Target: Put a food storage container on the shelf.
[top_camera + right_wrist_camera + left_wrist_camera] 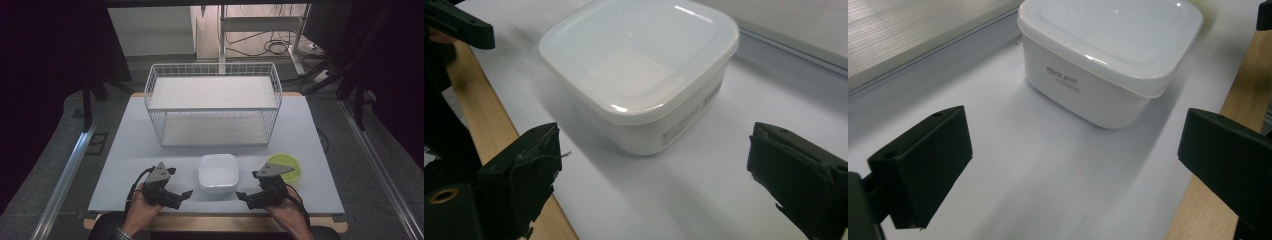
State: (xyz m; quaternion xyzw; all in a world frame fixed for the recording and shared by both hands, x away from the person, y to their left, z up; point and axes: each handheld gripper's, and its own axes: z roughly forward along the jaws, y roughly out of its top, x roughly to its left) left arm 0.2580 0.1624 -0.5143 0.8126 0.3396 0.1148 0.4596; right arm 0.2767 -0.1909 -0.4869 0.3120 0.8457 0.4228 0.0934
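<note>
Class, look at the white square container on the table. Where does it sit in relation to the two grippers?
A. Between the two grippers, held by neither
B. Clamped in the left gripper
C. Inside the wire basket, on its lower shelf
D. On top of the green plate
A: the white container stands on the table between the left gripper and right gripper, both with jaws open and apart from it.
</note>
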